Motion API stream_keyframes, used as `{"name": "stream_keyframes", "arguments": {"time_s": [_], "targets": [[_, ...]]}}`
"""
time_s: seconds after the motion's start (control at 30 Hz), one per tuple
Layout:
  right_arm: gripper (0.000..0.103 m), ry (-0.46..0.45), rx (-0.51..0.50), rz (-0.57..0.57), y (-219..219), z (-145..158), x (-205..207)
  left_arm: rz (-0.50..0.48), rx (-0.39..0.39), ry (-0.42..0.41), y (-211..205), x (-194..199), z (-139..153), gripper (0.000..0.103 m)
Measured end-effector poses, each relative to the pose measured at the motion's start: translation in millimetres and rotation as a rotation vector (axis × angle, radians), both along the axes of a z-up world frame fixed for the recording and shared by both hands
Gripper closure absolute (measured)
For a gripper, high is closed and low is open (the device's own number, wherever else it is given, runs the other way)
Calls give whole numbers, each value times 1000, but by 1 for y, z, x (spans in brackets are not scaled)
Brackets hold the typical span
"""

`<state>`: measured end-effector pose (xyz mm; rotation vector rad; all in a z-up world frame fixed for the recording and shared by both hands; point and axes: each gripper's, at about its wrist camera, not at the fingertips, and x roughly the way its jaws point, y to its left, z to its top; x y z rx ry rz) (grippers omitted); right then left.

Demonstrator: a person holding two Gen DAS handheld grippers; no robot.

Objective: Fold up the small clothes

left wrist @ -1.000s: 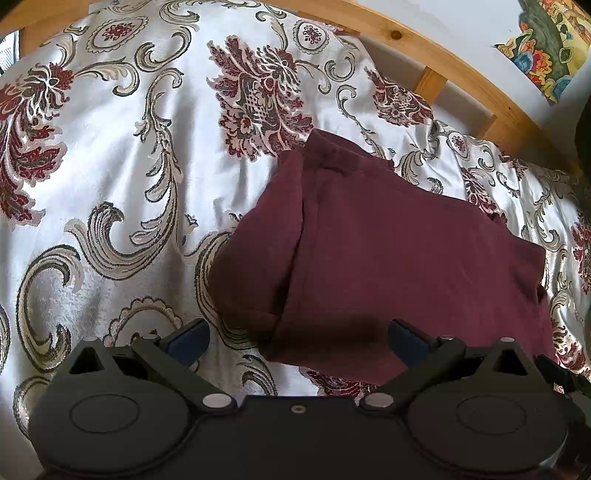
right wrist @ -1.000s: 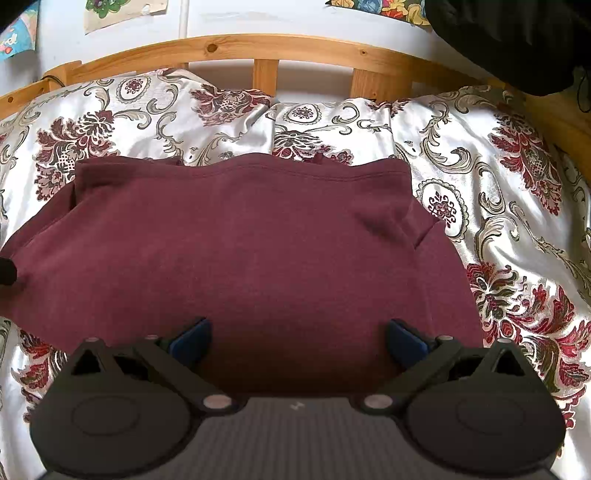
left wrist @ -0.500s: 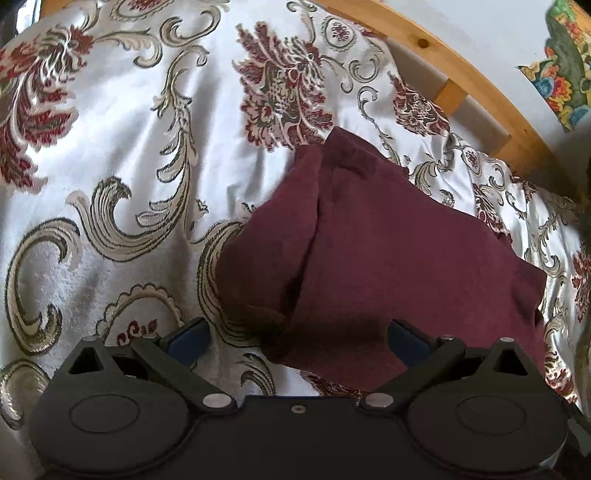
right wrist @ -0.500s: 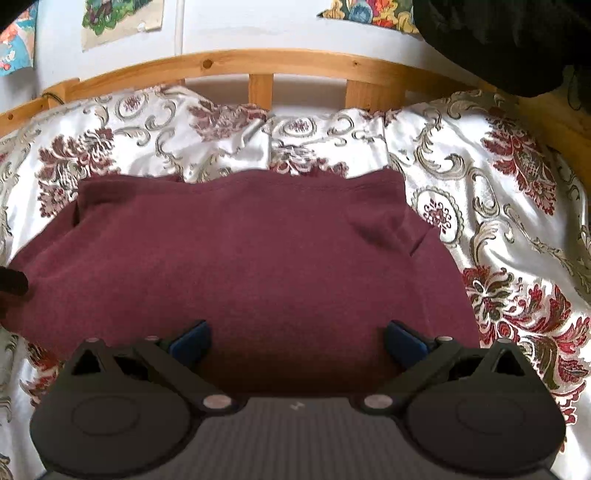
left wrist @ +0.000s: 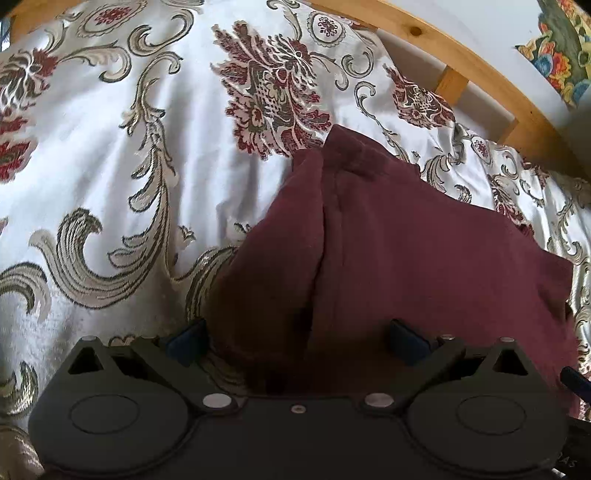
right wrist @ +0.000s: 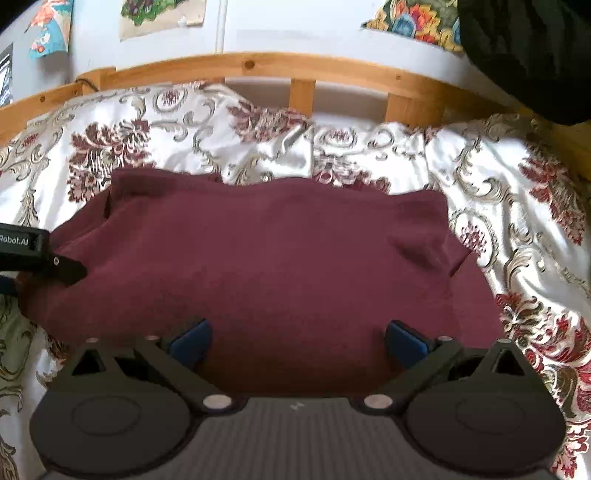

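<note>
A dark maroon garment (right wrist: 273, 266) lies folded flat on the patterned bedspread (right wrist: 517, 192). Its left side has a folded-in sleeve edge (left wrist: 321, 236). My left gripper (left wrist: 297, 338) is open, its blue pads straddling the garment's near left corner, cloth lying between them. In the right wrist view that left gripper (right wrist: 44, 262) shows as a black body at the garment's left edge. My right gripper (right wrist: 297, 339) is also open, low over the garment's near edge, with cloth between its spread fingers. A blue fingertip of the right gripper (left wrist: 574, 384) peeks in at the far right of the left wrist view.
A wooden bed frame (right wrist: 303, 70) with slats runs along the far side, against a white wall with colourful pictures (right wrist: 162, 14). A dark cloth mass (right wrist: 528, 51) hangs at the upper right. White floral bedspread (left wrist: 110, 155) stretches left of the garment.
Both grippers have moved forward and lower toward the garment; the left one's fingers now straddle its near left corner. The garment itself lies as before.
</note>
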<state>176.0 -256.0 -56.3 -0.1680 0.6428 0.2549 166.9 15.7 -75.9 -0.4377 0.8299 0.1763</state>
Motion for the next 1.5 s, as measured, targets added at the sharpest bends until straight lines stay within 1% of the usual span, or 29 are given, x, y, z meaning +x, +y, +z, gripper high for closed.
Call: {"name": "stream_keyframes", "arguments": {"time_s": [0.13, 0.23, 0.3, 0.4, 0.5, 0.87, 0.93, 1.17, 1.27, 1.3, 1.33, 1.43, 1.47, 1.5], "targets": [[0, 47, -1, 2, -1, -5, 6, 2, 4, 9, 0, 3, -1, 1], [0, 55, -1, 5, -2, -6, 7, 2, -3, 14, 1, 4, 0, 1], [0, 53, -2, 5, -2, -6, 6, -4, 10, 18, -1, 4, 0, 1], [0, 49, -6, 6, -1, -6, 6, -22, 46, 2, -6, 4, 5, 7], [0, 51, -3, 5, -1, -6, 6, -26, 67, -7, -6, 5, 8, 10], [0, 59, -2, 5, -2, -6, 7, -39, 80, -21, -5, 5, 10, 19], [0, 61, -7, 5, -2, -7, 7, -44, 83, -23, -6, 5, 10, 22], [0, 66, -20, 8, -1, -8, 7, -44, 92, -16, -7, 6, 11, 23], [0, 66, -19, 9, -1, -8, 7, -43, 95, -17, -7, 6, 11, 26], [0, 67, -19, 9, -2, -8, 7, -43, 95, -20, -7, 5, 12, 31], [0, 67, -19, 9, -2, -8, 7, -46, 94, -27, -7, 4, 13, 39], [0, 68, -17, 8, -1, -8, 7, -65, 99, -53, -10, 0, 17, 57], [0, 70, -16, 7, -1, -8, 8, -71, 106, -58, -12, -1, 17, 60], [0, 71, -15, 7, -1, -8, 8, -77, 113, -62, -14, -1, 18, 66]]}}
